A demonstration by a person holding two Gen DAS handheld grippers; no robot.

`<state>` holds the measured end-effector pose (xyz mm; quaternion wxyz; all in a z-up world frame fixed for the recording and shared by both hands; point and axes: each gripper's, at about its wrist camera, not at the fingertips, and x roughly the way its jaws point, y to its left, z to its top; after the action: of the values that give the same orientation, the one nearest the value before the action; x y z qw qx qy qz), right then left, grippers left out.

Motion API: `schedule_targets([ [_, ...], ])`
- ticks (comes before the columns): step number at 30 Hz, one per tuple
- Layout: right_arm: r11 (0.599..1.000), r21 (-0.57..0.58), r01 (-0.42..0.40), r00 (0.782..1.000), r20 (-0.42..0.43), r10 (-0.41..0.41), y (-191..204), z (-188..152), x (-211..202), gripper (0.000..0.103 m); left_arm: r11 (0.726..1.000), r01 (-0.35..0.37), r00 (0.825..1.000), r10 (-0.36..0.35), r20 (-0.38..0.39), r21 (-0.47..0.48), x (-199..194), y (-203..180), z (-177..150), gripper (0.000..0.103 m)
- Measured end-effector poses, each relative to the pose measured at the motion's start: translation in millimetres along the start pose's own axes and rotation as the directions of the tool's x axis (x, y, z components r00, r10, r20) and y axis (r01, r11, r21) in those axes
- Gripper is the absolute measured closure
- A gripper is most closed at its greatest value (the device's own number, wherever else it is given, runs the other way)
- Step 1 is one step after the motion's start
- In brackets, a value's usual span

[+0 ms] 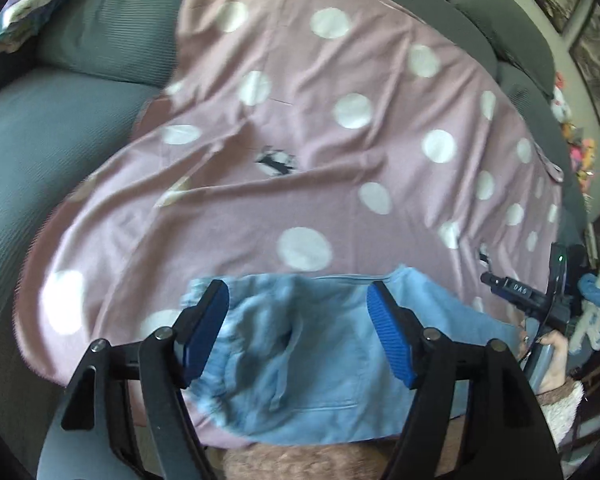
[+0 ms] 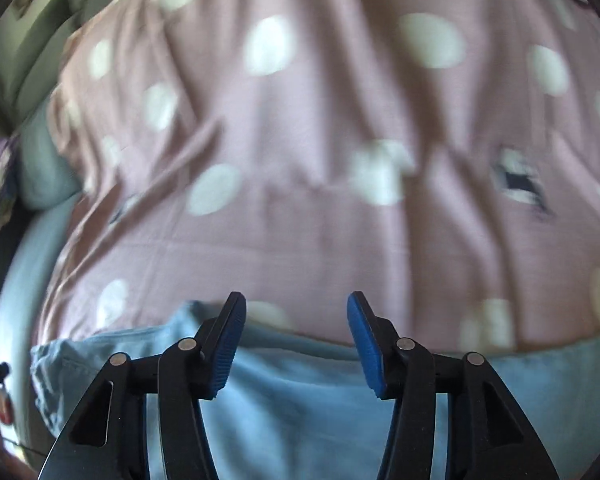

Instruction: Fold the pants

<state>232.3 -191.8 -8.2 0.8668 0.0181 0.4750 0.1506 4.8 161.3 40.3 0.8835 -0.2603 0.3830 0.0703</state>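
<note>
Light blue pants (image 1: 312,364) lie at the near edge of a pink blanket with white dots (image 1: 300,140). In the left wrist view the waistband end with a drawstring sits between my open left gripper's (image 1: 298,300) blue pads. The right gripper body (image 1: 528,296) shows at the far right of that view, held by a hand. In the right wrist view the pants (image 2: 296,412) spread flat across the bottom, and my right gripper (image 2: 296,312) is open above their far edge, holding nothing. That view is blurred.
The blanket (image 2: 320,200) covers a grey-blue sofa (image 1: 60,128) with back cushions. A patterned pillow (image 1: 32,4) lies at the top left. Framed pictures (image 1: 592,52) hang on the wall at right, with other blue and white clothes (image 1: 596,312) below them.
</note>
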Motion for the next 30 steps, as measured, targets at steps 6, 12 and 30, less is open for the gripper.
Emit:
schedule_targets([
  [6, 0.938, 0.277, 0.209, 0.977, -0.025, -0.21, -143, -18, -29, 0.048, 0.986, 0.151, 0.98, -0.141, -0.138, 0.065, 73, -65, 13, 0.057],
  [12, 0.85, 0.409, 0.333, 0.94, -0.069, -0.335, -229, -39, -34, 0.048, 0.967, 0.215, 0.938, -0.167, -0.302, 0.133, 162, -126, 1, 0.067],
  [30, 0.843, 0.427, 0.327, 0.926, 0.034, -0.376, -255, -42, -21, 0.095, 0.98, 0.16, 0.925, -0.108, -0.364, 0.117, 219, -130, -12, 0.076],
])
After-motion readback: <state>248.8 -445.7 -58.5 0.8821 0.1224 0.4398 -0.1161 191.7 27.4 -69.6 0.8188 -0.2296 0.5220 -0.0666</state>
